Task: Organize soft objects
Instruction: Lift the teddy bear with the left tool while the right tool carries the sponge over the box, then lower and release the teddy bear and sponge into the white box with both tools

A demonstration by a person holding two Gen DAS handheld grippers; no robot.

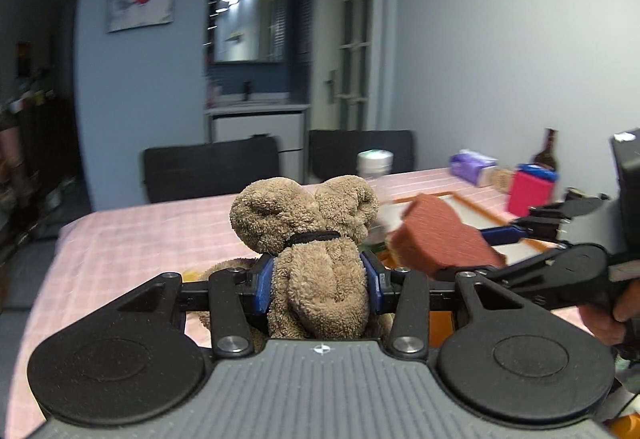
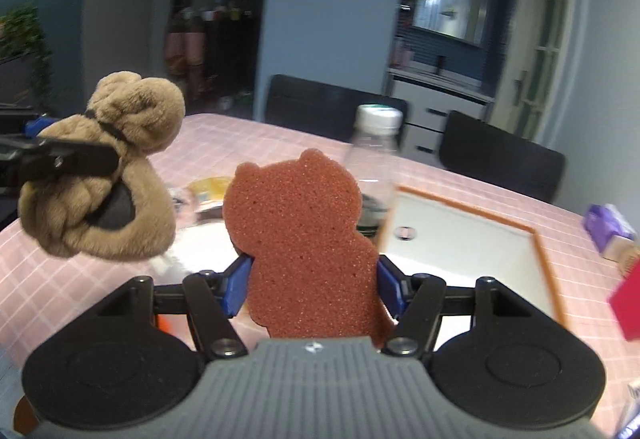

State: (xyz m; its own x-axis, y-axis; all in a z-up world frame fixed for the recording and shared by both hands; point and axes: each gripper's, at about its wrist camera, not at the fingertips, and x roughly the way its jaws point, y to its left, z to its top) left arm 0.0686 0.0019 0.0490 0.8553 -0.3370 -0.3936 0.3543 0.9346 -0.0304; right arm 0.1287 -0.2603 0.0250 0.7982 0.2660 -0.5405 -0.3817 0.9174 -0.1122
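My left gripper [image 1: 318, 285] is shut on a tan plush toy [image 1: 312, 243] with a black band, held above the pink checked table [image 1: 132, 235]. The toy also shows at the left of the right wrist view [image 2: 120, 167]. My right gripper [image 2: 312, 283] is shut on a brown bear-shaped sponge [image 2: 304, 231], also held above the table. The sponge shows in the left wrist view [image 1: 440, 235], just right of the plush toy. A white tray with an orange rim [image 2: 460, 235] lies on the table to the right of the sponge.
A clear plastic bottle with a white cap [image 2: 374, 159] stands behind the sponge. A purple tissue pack [image 1: 472, 165], a red box [image 1: 530, 191] and a dark bottle [image 1: 546, 153] sit at the far right. Two dark chairs [image 1: 212, 167] stand behind the table.
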